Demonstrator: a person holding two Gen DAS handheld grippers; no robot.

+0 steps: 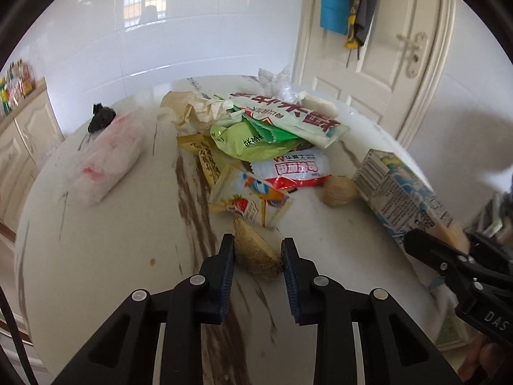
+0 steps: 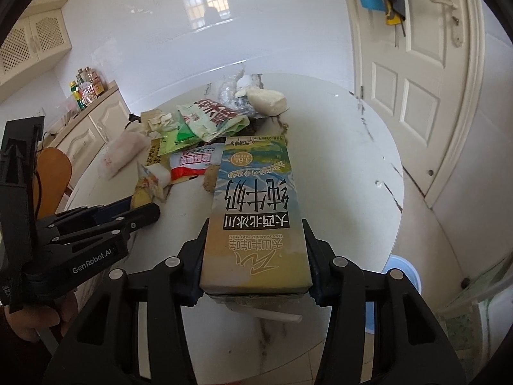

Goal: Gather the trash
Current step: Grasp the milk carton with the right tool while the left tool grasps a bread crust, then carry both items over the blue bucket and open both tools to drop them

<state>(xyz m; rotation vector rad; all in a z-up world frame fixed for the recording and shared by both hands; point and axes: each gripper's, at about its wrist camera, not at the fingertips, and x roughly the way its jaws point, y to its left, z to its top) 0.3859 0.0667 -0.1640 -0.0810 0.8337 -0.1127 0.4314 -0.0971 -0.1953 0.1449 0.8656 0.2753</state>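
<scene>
My left gripper point(image 1: 258, 253) is shut on a brown fruit peel point(image 1: 255, 255) that lies on the white marble table point(image 1: 105, 250). My right gripper point(image 2: 255, 253) is shut on a milk carton point(image 2: 256, 215) and holds it above the table's near edge; the carton point(image 1: 400, 192) and right gripper point(image 1: 449, 256) also show at the right of the left wrist view. The left gripper point(image 2: 141, 211) shows at the left of the right wrist view. A pile of snack wrappers point(image 1: 256, 138) lies in the middle of the table, with a second brown peel point(image 1: 338, 191) beside it.
A white plastic bag point(image 1: 109, 157) and a small black bag point(image 1: 101, 117) lie at the table's left. A white lump point(image 2: 267, 101) and clear plastic point(image 2: 231, 88) sit at the far side. A blue bin point(image 2: 404, 272) stands on the floor below the right edge. A door point(image 2: 413, 80) is behind.
</scene>
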